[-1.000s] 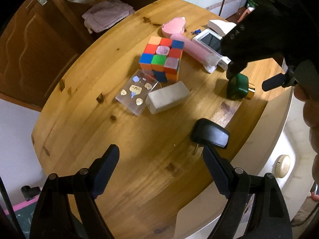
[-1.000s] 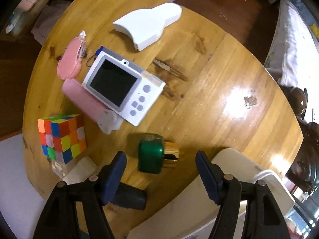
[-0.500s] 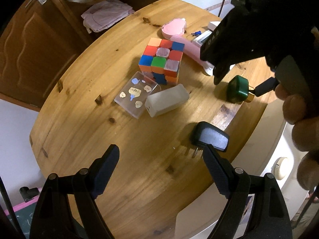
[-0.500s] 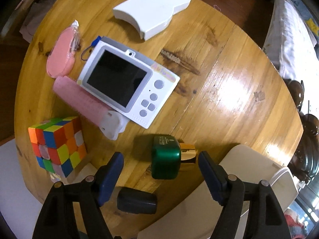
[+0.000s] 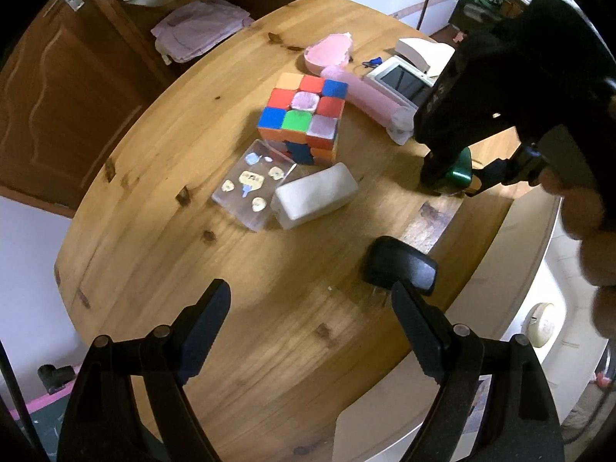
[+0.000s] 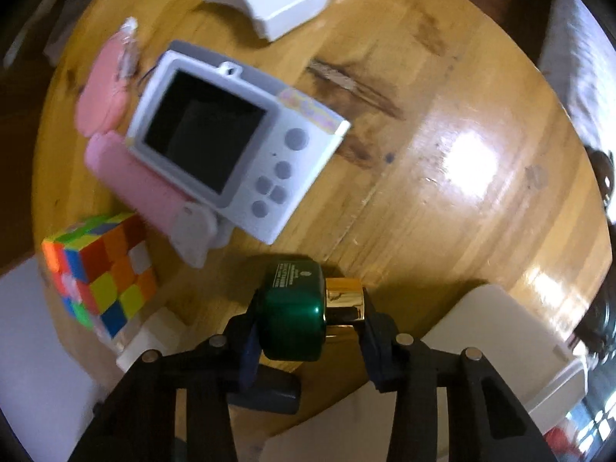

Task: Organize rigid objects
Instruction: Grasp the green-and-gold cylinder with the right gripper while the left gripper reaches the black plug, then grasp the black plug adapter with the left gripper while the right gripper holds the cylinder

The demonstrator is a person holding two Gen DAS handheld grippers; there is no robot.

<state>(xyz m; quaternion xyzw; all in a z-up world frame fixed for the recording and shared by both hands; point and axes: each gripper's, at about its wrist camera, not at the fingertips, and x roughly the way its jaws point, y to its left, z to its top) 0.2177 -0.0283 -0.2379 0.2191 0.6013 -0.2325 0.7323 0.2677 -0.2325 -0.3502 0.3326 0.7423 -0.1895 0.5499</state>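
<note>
Broadly, the round wooden table (image 6: 442,123) is carrying a white camera (image 6: 235,146), a colour cube (image 5: 302,115) and a black plug (image 5: 400,265). Near its edge the right gripper (image 6: 308,319), jaws just closing, is apparently clamping the green bottle (image 6: 292,315) end to end. The left gripper (image 5: 312,331) is hanging wide, empty.
</note>
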